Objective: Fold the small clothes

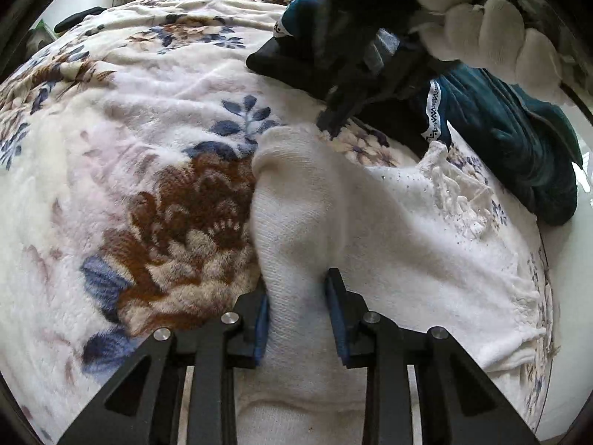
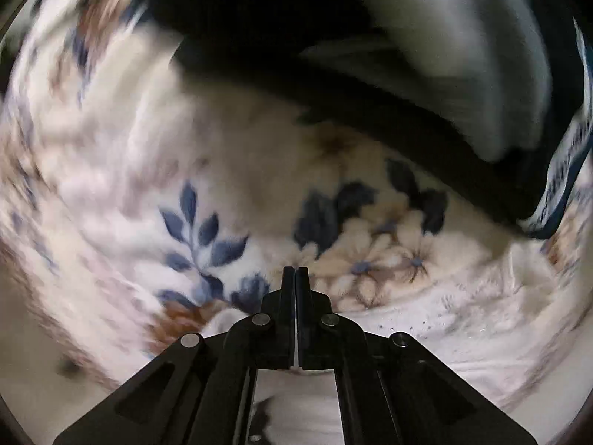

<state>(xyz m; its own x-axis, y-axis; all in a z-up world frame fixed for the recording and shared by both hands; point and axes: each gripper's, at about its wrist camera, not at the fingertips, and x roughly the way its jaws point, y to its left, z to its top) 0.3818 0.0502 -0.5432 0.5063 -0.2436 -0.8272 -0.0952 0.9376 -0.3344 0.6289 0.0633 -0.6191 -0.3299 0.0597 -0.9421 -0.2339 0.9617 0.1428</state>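
Note:
A small white knit garment (image 1: 389,230) lies on a floral fleece blanket (image 1: 111,129). My left gripper (image 1: 298,289) is shut on a bunched fold of its left part, which rises between the fingers. My right gripper (image 1: 333,126) shows in the left wrist view at the top, held by a white-gloved hand (image 1: 493,37), its tip at the garment's far edge. In the right wrist view my right gripper (image 2: 295,274) is shut with nothing visible between the fingers, above the blanket (image 2: 148,185); the white garment (image 2: 444,341) lies under and right of it.
A dark teal garment with a white patterned band (image 1: 519,137) lies at the far right. A black item (image 1: 281,63) lies behind the right gripper. The right wrist view is blurred; black fabric (image 2: 407,111) crosses its top.

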